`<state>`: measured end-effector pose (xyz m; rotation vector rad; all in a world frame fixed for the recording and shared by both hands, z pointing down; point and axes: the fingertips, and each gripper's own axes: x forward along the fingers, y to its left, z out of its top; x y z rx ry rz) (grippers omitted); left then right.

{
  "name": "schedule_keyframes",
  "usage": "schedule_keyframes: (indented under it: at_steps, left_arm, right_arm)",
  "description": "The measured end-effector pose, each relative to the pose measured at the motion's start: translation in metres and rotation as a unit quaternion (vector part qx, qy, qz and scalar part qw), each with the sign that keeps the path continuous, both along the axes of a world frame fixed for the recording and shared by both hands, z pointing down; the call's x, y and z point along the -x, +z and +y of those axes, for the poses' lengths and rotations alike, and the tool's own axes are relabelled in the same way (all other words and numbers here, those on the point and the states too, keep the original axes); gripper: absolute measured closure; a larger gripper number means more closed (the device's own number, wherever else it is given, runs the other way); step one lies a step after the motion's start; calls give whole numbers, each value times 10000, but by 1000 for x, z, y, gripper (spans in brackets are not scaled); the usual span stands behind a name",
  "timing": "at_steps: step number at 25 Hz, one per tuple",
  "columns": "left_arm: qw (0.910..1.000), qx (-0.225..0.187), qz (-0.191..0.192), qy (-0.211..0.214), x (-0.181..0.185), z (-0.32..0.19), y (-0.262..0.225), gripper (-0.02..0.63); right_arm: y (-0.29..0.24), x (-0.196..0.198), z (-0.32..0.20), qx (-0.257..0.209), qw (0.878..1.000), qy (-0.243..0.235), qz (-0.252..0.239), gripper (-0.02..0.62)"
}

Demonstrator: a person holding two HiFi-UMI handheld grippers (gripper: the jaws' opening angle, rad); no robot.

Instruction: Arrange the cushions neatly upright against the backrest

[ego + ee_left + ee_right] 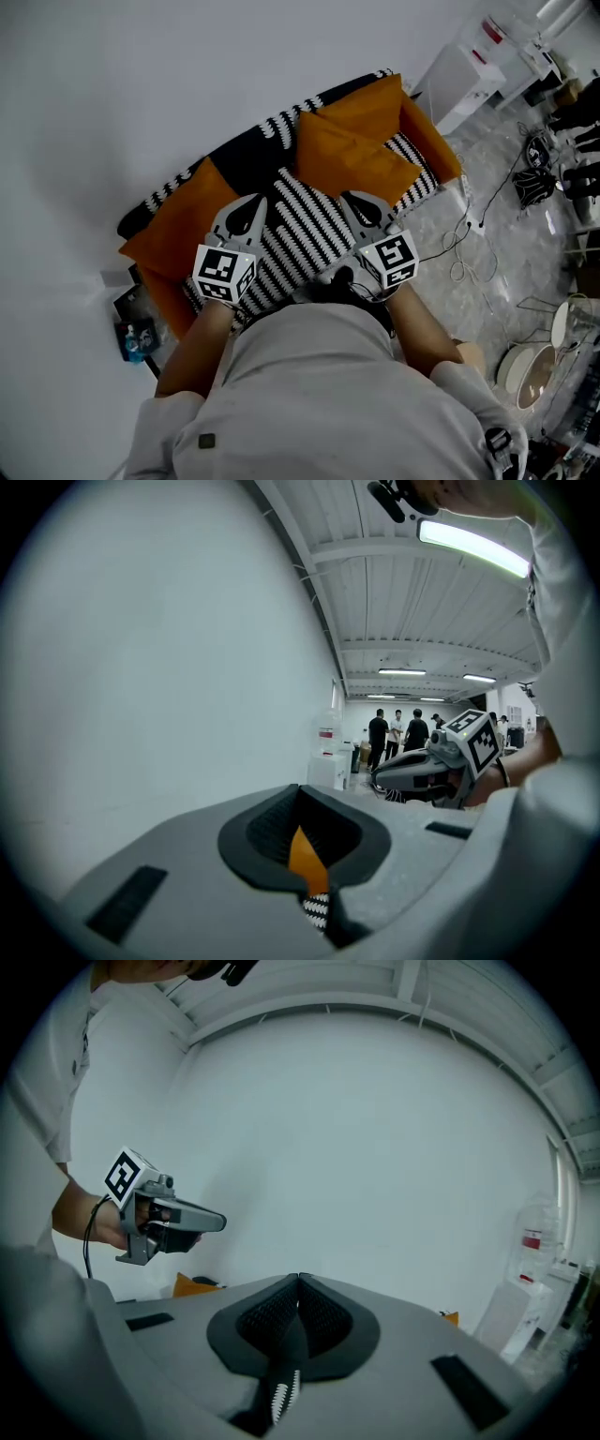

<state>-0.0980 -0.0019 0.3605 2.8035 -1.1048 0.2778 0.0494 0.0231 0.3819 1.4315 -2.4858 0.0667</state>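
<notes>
Head view: black-white striped cushion [305, 234] centre, creased orange cushion [352, 155] behind.

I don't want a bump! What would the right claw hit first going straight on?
Probably the orange square fabric cushion, just ahead of the right claw in the head view. Beyond it stands only the white wall; depth is unclear.

The middle cushion [300, 234] is black-and-white striped. The rear cushion [352, 155] is plain orange. The sofa [164, 246] is orange with black-and-white striped panels. The left gripper [246, 214] and right gripper [362, 208] are grey.
</notes>
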Motion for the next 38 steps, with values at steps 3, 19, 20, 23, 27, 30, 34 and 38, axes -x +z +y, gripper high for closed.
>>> schedule_keyframes:
  at_steps: [3,19,20,23,27,30,34,38]
  left_arm:
    - [9997,-115,-98,205,-35,6,-10,595]
    - [9966,-75,-139,813,-265,18,1,595]
    - [9964,-72,-143,838,-275,18,1,595]
    - [9953,-53,-190,944,-299,15,3,595]
    - [9936,2,-264,1101,-314,7,8,595]
    - [9922,-3,-263,1222,-316,-7,10,595]
    - [9901,-14,-268,1380,-311,-31,15,595]
    - [9883,-29,-272,1502,-299,-54,16,595]
  right_arm:
    - [-9,-35,9,-77,9997,204,-74,569]
    - [-2,-252,37,-43,9980,628,-46,569]
    - [-2,-261,38,-39,9979,644,-56,569]
    - [0,-281,38,33,9976,682,-73,569]
    - [6,-293,31,121,9970,750,-113,569]
    - [9,-292,17,155,9969,764,-93,569]
    - [11,-286,-2,210,9962,842,-48,569]
    - [9,-275,-20,227,9948,995,15,569]
